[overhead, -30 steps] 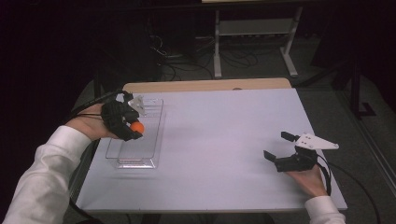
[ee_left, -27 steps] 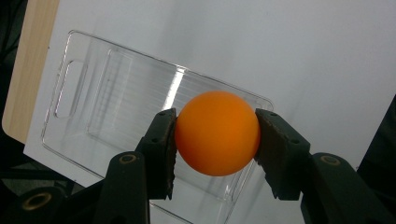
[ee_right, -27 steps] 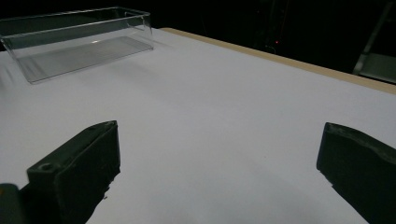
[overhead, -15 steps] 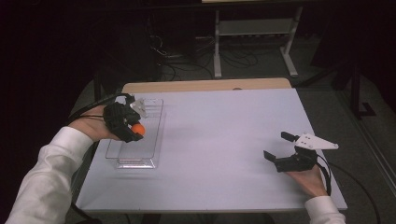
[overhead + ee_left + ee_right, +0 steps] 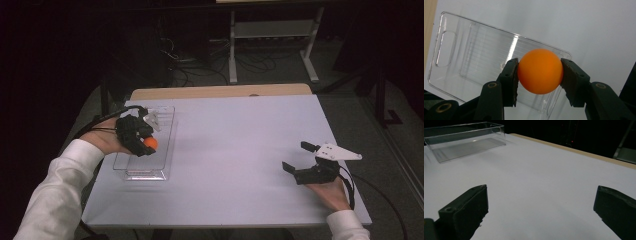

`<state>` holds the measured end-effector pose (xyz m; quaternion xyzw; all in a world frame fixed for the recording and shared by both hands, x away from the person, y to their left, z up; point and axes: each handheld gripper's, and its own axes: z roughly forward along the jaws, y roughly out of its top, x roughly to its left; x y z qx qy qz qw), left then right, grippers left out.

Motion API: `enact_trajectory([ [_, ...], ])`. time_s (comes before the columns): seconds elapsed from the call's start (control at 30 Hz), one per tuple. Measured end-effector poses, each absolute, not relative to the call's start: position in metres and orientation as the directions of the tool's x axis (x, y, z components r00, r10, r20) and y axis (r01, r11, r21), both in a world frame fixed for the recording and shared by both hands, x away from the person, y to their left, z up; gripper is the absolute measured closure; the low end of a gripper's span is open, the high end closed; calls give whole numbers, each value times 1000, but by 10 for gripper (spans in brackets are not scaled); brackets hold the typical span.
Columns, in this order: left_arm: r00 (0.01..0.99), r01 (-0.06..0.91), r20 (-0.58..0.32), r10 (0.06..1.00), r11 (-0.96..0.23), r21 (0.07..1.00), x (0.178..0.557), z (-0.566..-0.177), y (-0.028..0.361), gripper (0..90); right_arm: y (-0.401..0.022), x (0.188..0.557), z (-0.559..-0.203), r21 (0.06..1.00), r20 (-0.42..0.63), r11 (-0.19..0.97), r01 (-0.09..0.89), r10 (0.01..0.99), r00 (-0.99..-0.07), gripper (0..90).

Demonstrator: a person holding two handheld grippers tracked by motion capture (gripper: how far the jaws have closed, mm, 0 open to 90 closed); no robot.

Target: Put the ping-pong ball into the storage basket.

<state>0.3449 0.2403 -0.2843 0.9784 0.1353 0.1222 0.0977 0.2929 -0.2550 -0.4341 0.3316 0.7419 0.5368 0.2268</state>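
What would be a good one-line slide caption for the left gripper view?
Left gripper fingers clamp an orange ball above a clear plastic tray on the white table.

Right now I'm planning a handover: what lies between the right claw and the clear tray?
Nothing: bare white table between the right claw and the clear tray, in the high view.

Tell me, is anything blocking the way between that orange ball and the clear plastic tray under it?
Nothing visible does. The left gripper holds the orange ball between its jaws directly above the clear tray, whose open top faces up and whose inside looks empty. The right gripper sits open, far across the table.
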Motion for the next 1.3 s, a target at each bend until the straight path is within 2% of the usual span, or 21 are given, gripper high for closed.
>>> enact_trajectory([
  [1.3,944,258,146,296,-938,233,358,-340,252,512,-259,291,-436,942,6,220,255,746,-666,0],
])
